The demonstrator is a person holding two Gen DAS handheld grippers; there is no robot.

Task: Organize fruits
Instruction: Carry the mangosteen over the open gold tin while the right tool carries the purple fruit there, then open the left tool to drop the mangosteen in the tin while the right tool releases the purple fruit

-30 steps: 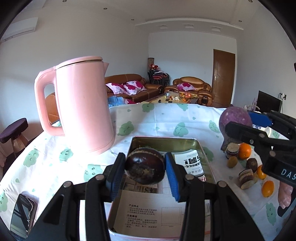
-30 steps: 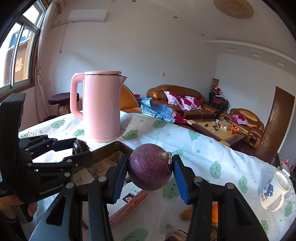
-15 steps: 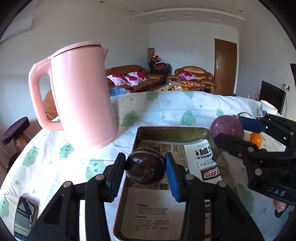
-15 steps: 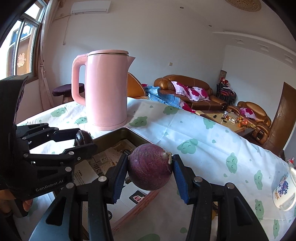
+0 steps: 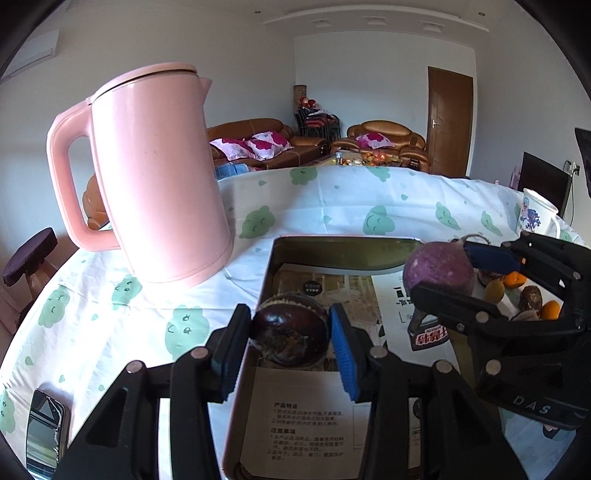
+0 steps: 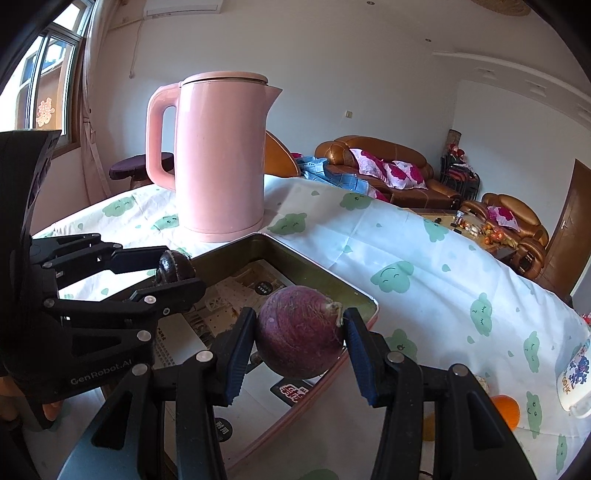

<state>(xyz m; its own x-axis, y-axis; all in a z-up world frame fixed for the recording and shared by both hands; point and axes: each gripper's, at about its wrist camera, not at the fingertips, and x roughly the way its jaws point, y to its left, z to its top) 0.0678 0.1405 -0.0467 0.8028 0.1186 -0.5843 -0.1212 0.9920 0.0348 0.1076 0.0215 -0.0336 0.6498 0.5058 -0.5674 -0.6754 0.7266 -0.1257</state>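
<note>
A home living room: brown leather sofas [image 5: 258, 142] with floral cushions at frame centre, a wooden door [image 5: 450, 122] right, an air conditioner [image 6: 181, 4] top left, probably a television [image 5: 543, 184] far right.

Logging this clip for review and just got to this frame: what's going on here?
A person holds two grippers over a shallow metal tray lined with printed paper, on a table with a cloud-print cloth. The left gripper is shut on a dark, glossy purple-brown round fruit; the right gripper is shut on a larger dull purple round fruit. Both fruits are above the tray, not yet released. A pink kettle stands behind the tray, and small orange and brown fruits lie on the cloth beside it.
</note>
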